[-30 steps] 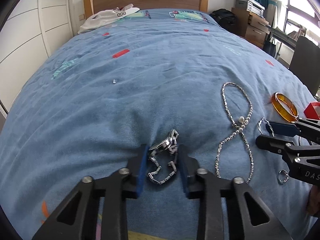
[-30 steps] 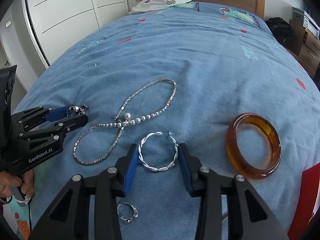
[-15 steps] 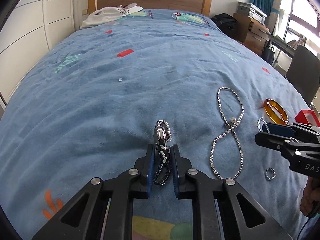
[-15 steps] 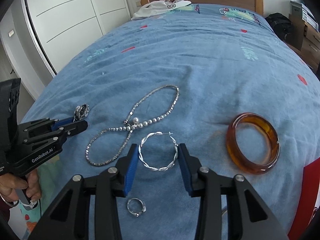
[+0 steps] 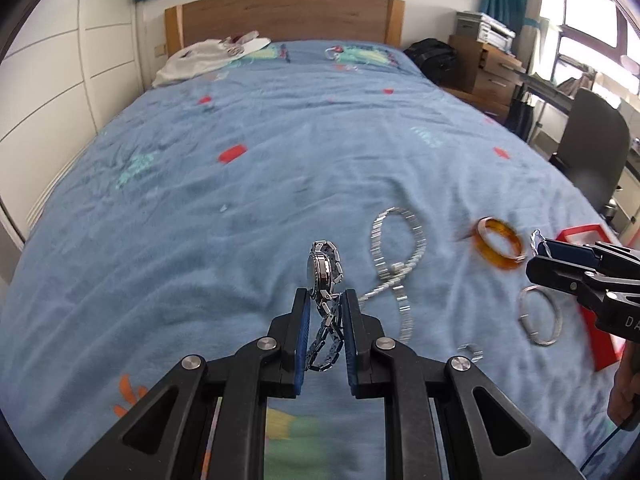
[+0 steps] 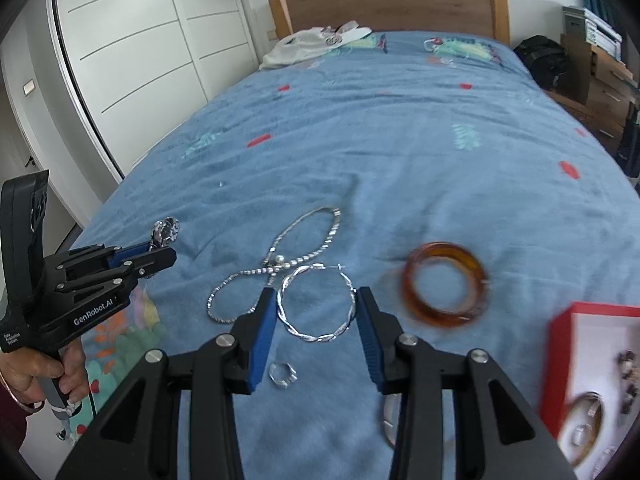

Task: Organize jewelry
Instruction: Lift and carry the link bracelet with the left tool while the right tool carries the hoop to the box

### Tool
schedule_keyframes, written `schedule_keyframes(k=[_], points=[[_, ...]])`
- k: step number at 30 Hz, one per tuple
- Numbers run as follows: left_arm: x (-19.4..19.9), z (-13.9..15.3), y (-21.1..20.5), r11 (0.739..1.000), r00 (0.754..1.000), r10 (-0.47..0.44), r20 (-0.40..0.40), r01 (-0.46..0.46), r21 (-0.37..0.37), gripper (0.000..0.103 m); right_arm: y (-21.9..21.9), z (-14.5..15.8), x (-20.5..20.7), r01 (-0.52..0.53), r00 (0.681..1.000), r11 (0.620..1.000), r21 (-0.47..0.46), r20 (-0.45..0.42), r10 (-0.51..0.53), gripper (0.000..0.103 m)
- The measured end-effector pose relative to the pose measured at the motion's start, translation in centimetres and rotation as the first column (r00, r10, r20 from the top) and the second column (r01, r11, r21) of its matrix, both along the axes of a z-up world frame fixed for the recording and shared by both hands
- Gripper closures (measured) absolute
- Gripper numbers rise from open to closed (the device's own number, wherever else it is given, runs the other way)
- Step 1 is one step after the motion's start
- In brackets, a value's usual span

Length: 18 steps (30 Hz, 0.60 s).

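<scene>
My left gripper is shut on a silver link watch, held above the blue bedspread with its face sticking up past the pads. The right wrist view shows that gripper at the left with the watch at its tips. My right gripper is shut on a twisted silver hoop earring, lifted off the bed. A beaded silver necklace, an amber bangle and a small silver ring lie on the bed below.
A red jewelry box with several pieces inside sits at the lower right. A second silver hoop lies beside the box. A white garment lies by the wooden headboard. White wardrobe doors stand left; drawers and a chair stand right.
The left jaws closed on the watch and lifted it off the bed. The right gripper rose with the hoop earring. The red box has come into the right wrist view.
</scene>
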<state>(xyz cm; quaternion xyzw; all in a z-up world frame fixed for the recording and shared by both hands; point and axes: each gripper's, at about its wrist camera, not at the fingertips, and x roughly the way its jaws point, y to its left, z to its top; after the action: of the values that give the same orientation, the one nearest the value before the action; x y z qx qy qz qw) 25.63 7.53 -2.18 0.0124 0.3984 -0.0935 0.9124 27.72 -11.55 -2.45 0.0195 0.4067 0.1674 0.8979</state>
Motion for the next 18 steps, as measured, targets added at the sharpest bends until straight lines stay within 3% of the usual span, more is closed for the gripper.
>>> schedule_keyframes(k=[11, 18], points=[[-1.8, 4.0, -11.5, 0.985, 0.987, -0.159, 0.038, 0.161, -0.060, 0.087, -11.3, 4.3, -5.1, 0.139, 0.989, 0.989, -0.060, 0.050, -0.136, 0.065], [-1.6, 4.1, -19.3, 0.958, 0.964, -0.265, 0.021, 0.266, -0.111, 0.087, -19.2, 4.2, -6.8, 0.221, 0.975, 0.970, -0.096, 0.030, -0.219, 0.065]])
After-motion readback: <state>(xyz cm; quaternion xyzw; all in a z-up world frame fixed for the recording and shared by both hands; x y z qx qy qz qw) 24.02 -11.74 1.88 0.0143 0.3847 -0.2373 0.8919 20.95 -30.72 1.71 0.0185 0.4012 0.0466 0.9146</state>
